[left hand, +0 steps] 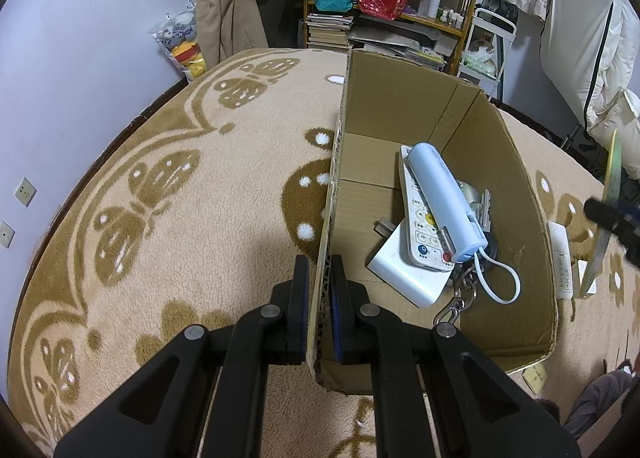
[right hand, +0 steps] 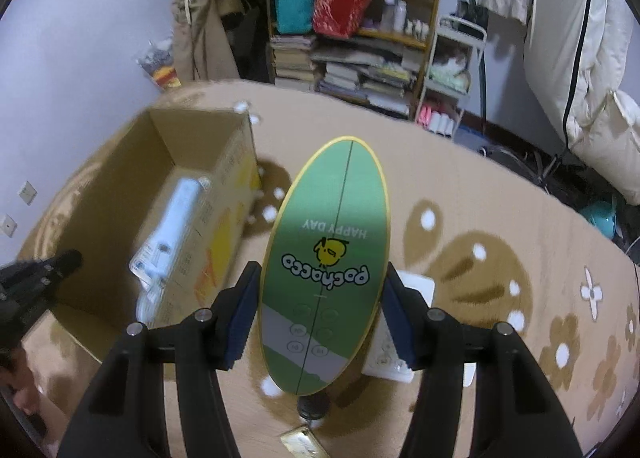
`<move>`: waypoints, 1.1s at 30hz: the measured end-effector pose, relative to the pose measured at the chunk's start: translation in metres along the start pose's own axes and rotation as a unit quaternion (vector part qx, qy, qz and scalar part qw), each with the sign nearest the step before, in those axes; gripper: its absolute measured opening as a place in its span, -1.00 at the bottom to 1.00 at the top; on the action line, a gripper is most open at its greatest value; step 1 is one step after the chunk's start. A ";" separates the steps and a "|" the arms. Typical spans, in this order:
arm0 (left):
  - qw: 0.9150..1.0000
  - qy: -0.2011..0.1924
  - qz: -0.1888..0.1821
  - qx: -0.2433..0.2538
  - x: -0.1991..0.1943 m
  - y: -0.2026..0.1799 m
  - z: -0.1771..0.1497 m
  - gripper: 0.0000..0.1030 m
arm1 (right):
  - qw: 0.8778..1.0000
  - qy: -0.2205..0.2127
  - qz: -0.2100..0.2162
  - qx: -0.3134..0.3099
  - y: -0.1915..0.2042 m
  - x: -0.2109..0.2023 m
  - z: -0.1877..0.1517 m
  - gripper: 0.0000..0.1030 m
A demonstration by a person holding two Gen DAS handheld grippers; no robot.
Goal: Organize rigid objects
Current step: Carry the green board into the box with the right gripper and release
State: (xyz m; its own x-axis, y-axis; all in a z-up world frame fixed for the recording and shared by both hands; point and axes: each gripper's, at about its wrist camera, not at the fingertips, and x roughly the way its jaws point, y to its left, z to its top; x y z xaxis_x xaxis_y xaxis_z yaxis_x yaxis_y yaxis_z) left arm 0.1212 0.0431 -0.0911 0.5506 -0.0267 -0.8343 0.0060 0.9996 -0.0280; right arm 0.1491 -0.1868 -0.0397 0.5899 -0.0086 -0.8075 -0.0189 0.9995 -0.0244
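Note:
My left gripper point(left hand: 319, 290) is shut on the near left wall of an open cardboard box point(left hand: 516, 185) that stands on the rug. Inside lie a light blue cylinder with a cord point(left hand: 444, 197), a white remote point(left hand: 420, 234), a white charger block point(left hand: 404, 274) and keys point(left hand: 464, 290). My right gripper point(right hand: 320, 310) is shut on a green oval board point(right hand: 332, 242) printed "pochacco HAPPY DAY", held up above the rug to the right of the box point(right hand: 120, 177). In the left wrist view the green oval board point(left hand: 610, 193) shows edge-on at the far right.
A white remote point(left hand: 562, 266) and white flat items point(right hand: 416, 286) lie on the rug point(left hand: 180, 177) right of the box. A small dark round thing point(right hand: 314, 406) and a gold packet point(right hand: 302, 444) sit below the board. Shelves point(right hand: 360, 37) and bedding point(right hand: 592, 97) line the back.

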 end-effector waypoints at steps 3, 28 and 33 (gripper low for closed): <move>1.000 0.000 0.000 0.000 0.000 0.000 0.000 -0.81 | 1.000 -0.014 0.010 -0.007 0.011 -0.010 0.011 0.21; 1.000 0.001 -0.002 -0.001 0.000 -0.001 0.001 -0.81 | 0.995 -0.040 0.071 -0.063 0.100 -0.015 0.051 0.21; 1.000 0.001 -0.003 -0.001 0.000 -0.002 0.001 -0.81 | 0.995 -0.018 0.078 -0.060 0.103 -0.002 0.045 0.21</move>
State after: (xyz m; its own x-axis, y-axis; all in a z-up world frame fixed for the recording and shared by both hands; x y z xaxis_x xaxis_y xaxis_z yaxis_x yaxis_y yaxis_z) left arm 0.1221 0.0413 -0.0907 0.5487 -0.0335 -0.8354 0.0076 0.9994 -0.0351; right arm 0.1821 -0.0828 -0.0141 0.6004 0.1490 -0.7857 -0.2064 0.9781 0.0278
